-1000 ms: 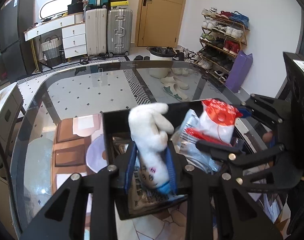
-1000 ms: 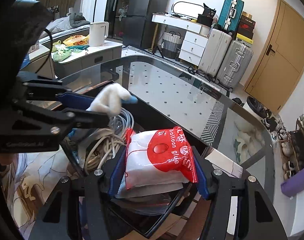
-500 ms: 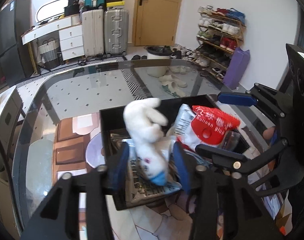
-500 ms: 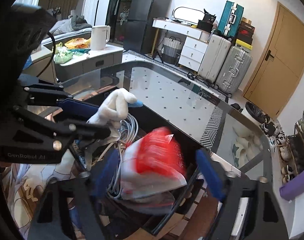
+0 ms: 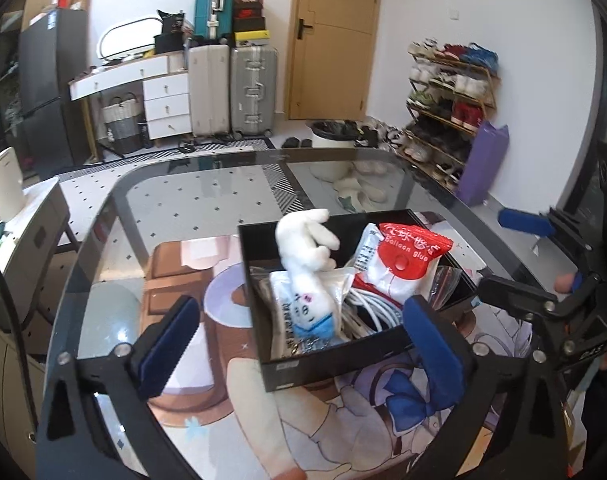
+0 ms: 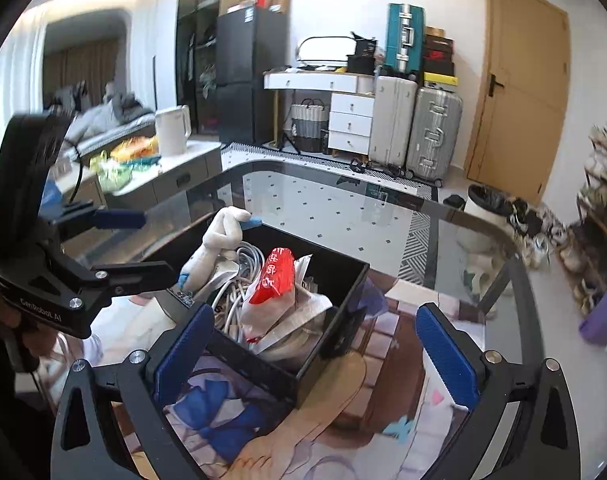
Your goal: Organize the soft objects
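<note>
Both released: left gripper off plush toy, right gripper off balloon-glue packet. Jaws just opened wide, nothing between. Dropped into black box, seemingly atop cables.

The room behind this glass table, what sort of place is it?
Most likely a lived-in home, near the entrance: a shoe rack full of shoes stands beside a wooden door, with suitcases parked against the wall and a fridge further along.

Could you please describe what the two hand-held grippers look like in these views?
Both are black angular linkage frames with silver rivets and blue ribbed pads. The left hand-held gripper carries pale lettering on its body, visible from the right wrist view. The right hand-held gripper matches it in build.
</note>
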